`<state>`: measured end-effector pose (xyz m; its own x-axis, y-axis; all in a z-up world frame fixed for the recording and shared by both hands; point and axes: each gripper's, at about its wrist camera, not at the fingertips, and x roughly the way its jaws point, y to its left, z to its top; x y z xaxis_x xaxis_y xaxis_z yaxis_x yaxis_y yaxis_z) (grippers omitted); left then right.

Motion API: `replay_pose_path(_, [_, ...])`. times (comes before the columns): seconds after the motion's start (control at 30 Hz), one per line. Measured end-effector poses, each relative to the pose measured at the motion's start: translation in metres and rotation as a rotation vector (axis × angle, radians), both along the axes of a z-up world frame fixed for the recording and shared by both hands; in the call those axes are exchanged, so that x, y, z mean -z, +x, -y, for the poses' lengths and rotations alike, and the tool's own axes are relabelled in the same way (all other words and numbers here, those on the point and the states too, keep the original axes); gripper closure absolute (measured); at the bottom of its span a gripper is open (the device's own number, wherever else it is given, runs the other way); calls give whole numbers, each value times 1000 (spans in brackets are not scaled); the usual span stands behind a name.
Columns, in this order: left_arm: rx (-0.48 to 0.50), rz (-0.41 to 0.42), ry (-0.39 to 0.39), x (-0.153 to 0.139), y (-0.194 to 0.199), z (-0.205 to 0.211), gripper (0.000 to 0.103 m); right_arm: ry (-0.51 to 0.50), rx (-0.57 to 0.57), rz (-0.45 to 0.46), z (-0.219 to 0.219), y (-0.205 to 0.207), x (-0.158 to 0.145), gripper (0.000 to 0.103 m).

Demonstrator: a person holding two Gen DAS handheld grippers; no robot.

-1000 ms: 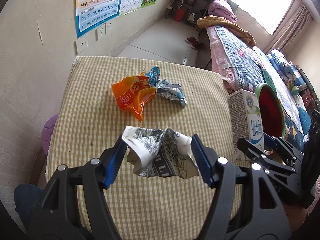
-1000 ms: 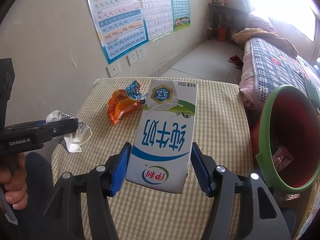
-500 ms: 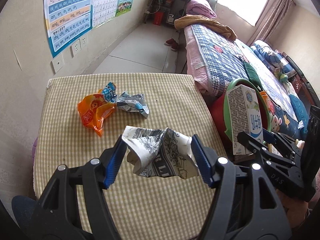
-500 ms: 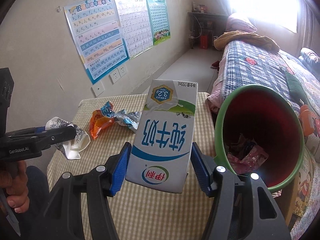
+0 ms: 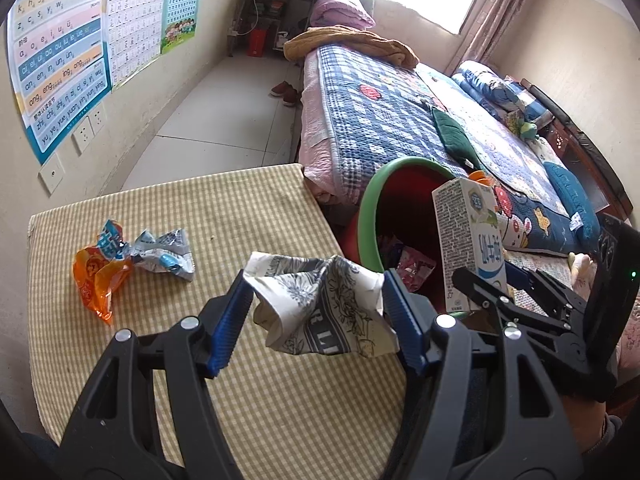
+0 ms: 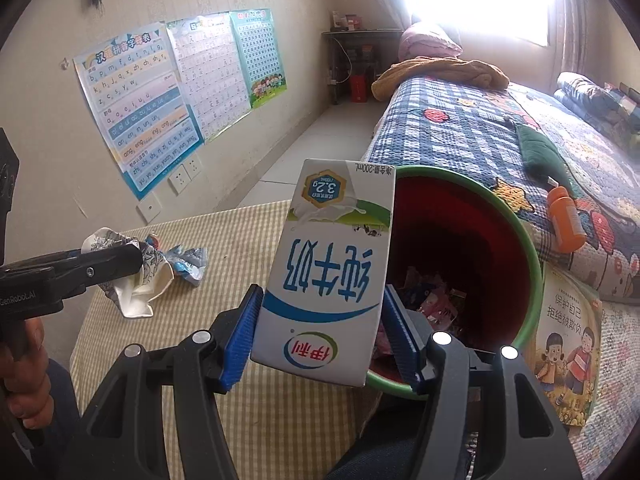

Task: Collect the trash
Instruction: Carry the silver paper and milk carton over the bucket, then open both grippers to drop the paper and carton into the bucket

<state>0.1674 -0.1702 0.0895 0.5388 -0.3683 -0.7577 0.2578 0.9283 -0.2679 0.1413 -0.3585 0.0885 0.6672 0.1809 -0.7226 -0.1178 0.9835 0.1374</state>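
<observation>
My left gripper [image 5: 316, 320] is shut on a crumpled printed paper cup [image 5: 320, 308] and holds it above the checked table [image 5: 248, 208], near its right edge. My right gripper [image 6: 320, 340] is shut on a white milk carton [image 6: 328, 272], held upright at the rim of the red bin with a green rim [image 6: 532, 272]. The carton [image 5: 470, 240] and the bin [image 5: 368, 208] also show in the left wrist view. An orange wrapper [image 5: 96, 276] and a silver-blue wrapper [image 5: 164, 252] lie on the table at the left.
The bin stands off the table's right edge and holds several wrappers [image 6: 436, 296]. A bed with a blue quilt [image 5: 400, 100] lies beyond it. A picture book [image 6: 568, 344] and an orange bottle [image 6: 564, 220] lie at the right. A wall with posters [image 5: 60, 60] is left.
Both grippers have swung right with their loads. The bin has come into fuller view. The milk carton has moved from over the table to the bin's rim.
</observation>
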Motion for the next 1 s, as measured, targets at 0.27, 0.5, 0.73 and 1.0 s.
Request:
replay_pose_path(0.27, [73,5,6,-1,14,49,39,3,68,11,44,1,-1,45])
replay_pose_path(0.5, [133,-20,15,9,32,88,39,22,123,-14,80,9,14,45])
replay_pose_path(0.73, [182,-23,9,14,53,121,38,41,156,-17,101,24,23,45])
replay_pose_path(1.0, [212,-31,-9,18,79,147,37,39,168,-30,110,40,37,44])
